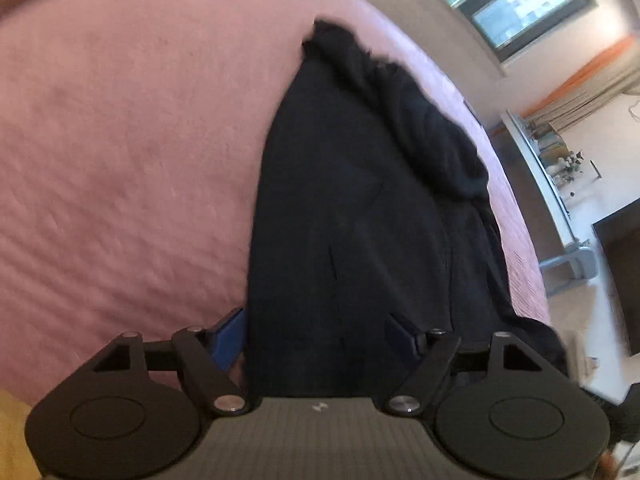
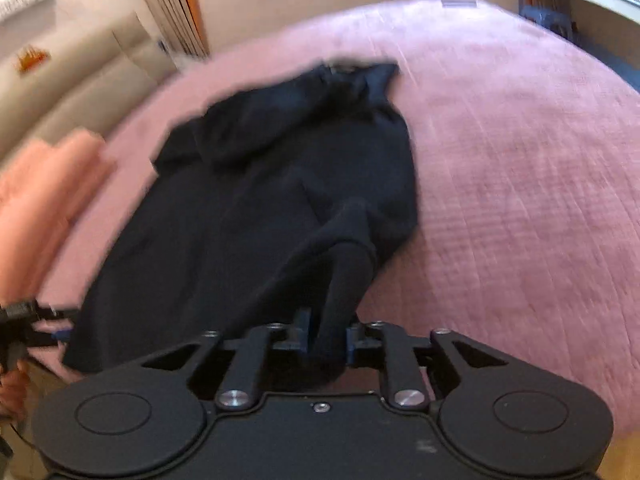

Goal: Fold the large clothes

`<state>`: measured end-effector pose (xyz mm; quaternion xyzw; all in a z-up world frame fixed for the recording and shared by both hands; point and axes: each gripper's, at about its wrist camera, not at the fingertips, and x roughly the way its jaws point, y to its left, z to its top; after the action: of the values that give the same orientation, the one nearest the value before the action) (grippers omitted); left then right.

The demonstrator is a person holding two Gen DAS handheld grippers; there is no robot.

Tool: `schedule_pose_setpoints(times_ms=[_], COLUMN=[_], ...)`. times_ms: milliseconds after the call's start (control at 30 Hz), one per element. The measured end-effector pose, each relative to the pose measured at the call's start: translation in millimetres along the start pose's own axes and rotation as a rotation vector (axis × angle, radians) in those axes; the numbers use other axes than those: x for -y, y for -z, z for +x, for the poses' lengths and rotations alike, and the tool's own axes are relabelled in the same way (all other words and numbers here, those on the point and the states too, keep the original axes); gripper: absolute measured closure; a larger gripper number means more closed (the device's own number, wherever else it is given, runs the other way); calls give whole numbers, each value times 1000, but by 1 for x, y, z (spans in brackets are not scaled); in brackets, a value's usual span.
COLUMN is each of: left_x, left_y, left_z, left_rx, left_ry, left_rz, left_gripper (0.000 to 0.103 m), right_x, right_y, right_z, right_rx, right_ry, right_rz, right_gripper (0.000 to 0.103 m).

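Observation:
A large black garment point(image 1: 360, 200) lies stretched out on a pink bedspread point(image 1: 120, 140), its far end bunched up. My left gripper point(image 1: 320, 332) is open, its blue-padded jaws wide apart on either side of the garment's near edge. In the right wrist view the same garment point(image 2: 260, 200) lies across the bedspread point(image 2: 520, 160). My right gripper point(image 2: 328, 334) is shut on a raised fold of the garment's near corner, which rises in a ridge from the cloth into the jaws. The left gripper point(image 2: 36, 324) shows at the far left edge of that view.
A window point(image 1: 520, 4), a white shelf with small items point(image 1: 552, 168) and a dark cabinet point(image 1: 620, 264) stand beyond the bed's right side. A folded peach cloth point(image 2: 44, 192) lies at the bed's left edge. A padded headboard point(image 2: 80, 64) and curtain point(image 2: 176, 4) are behind.

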<state>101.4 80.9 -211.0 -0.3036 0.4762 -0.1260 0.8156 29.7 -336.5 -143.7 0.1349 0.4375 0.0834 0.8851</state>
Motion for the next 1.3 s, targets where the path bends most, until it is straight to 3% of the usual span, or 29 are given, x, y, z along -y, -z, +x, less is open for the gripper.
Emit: schedule_pose_setpoints(times_ms=[33,67,233,267,300,367,400,500,633,700,867,1000,1067,1133,1167,1200,1300], left_x=[-1,-2,-4,-3,0,6,8,3,5,18,53,75,82,88,90,91,84], left_y=[2,3,3,4,8,10,13,18,2,-21,-103,-194,-238,-280,-292,-303,-312], left_z=[4,6,8,8,10,12,13,2,-20,-32,-24,26,59,99,113,126,138], left_rx=[-14,-14,-6,-1,2,12,17,64,187,252,391,472,506,507,492,466,441], left_ry=[11,7,14,2,-18,-64,-56,38,269,337,401,381,345,262,198,111,75], left_rz=[-1,-4,-11,-4,12,47,51,7,-73,-68,-47,-14,3,30,44,38,-14], left_gripper=[27,26,29,32,43,70,86,90,92,92,92,92,91,79,74,62,35], right_x=[2,6,24,28,32,35,35,22,31,28,26,34,39,41,45,50,67], right_y=[4,6,7,6,5,10,14,18,-13,-39,-127,-216,-258,-286,-297,-301,-299], right_z=[0,-2,3,10,19,37,42,37,8,-2,11,66,108,148,166,175,185], right_rx=[-12,-10,41,24,2,-45,-67,-42,90,152,287,378,416,413,383,359,326], right_ry=[10,18,21,12,-1,-68,-110,-193,-320,-324,-355,-346,-292,-191,-135,-112,-137], right_rz=[8,19,80,101,126,183,207,235,325,314,310,292,285,281,308,343,414], right_gripper=[30,24,26,26,25,43,75,77,79,79,79,79,73,48,43,41,22])
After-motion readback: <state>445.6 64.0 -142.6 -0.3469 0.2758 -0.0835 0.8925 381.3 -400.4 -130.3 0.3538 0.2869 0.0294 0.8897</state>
